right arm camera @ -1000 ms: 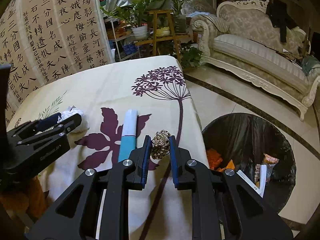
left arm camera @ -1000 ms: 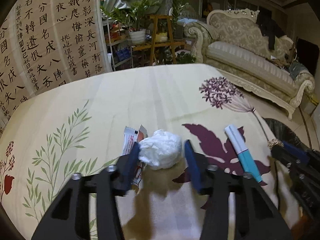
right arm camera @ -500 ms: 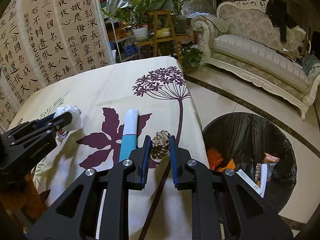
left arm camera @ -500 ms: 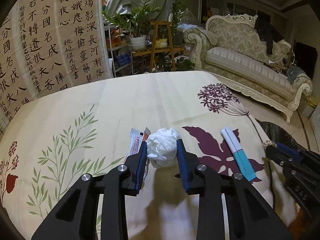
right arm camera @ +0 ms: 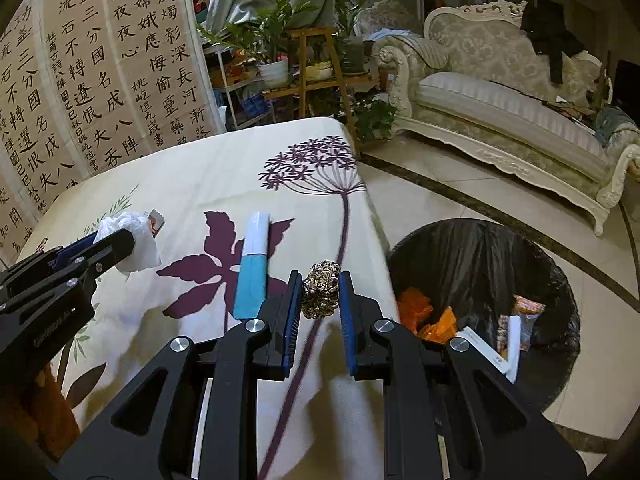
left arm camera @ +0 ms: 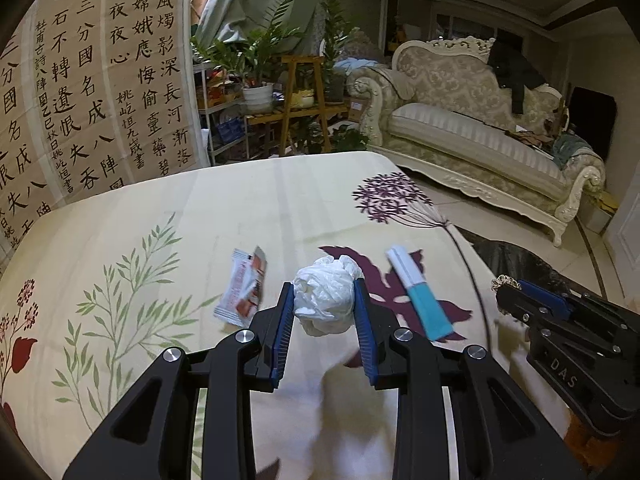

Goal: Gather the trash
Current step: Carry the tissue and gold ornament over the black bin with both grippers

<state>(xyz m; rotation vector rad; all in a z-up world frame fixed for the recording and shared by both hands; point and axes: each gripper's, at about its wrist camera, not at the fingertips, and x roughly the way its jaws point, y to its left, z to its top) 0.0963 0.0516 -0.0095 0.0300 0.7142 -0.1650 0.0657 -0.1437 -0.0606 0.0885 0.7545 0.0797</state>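
A: What is in the left gripper [left arm camera: 323,300]?
B: Its blue pads are pinched on a crumpled white tissue ball [left arm camera: 325,295], low centre of the left wrist frame. A second ago the jaws stood wide around that ball on the cloth; half a second ago they had closed. Now the ball looks lifted, with its shadow on the cloth below.

A: And the right gripper [right arm camera: 320,300]?
B: Narrow, clamped on a small gold foil wad [right arm camera: 321,289] at lower centre of its frame, just as in both earlier frames.

A: What lies around them?
B: A white-and-teal tube [left arm camera: 419,292] rests on the purple leaf print, just right of the tissue. A red-and-white sachet [left arm camera: 245,286] lies left of it; earlier it sat partly behind the left finger, now it is fully uncovered. Both rest on the floral tablecloth [left arm camera: 160,208].

A: The bin?
B: A black-lined trash bin [right arm camera: 480,248] stands on the floor at the right of the right wrist frame, beside the table edge, with orange wrappers [right arm camera: 424,312] inside.
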